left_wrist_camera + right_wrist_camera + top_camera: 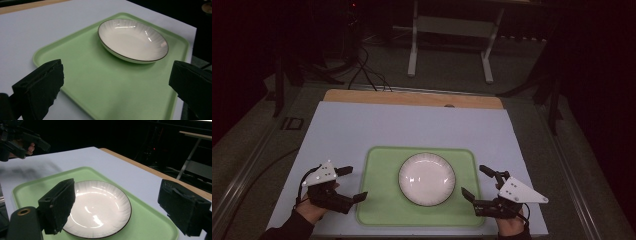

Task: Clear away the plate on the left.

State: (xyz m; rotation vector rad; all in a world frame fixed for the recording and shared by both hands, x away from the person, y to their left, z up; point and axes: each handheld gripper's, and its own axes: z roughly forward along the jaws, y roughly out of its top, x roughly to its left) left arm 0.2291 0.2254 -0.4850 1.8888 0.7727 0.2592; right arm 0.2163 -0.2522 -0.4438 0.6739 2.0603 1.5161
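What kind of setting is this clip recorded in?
Probably a lab or studio data-collection station, not a home kitchen: a table under a plain sheet, dark surroundings, loose cables on the floor, an equipment stand behind, and one staged white plate on a green tray.

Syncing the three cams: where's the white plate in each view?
High view: white plate at centre of the green tray, between the left gripper and right gripper.
Left gripper view: plate upper right of centre, on the tray's far half.
Right gripper view: plate lower centre, its left edge hidden behind the near jaw.
Shared landmark: the green tray under the plate.
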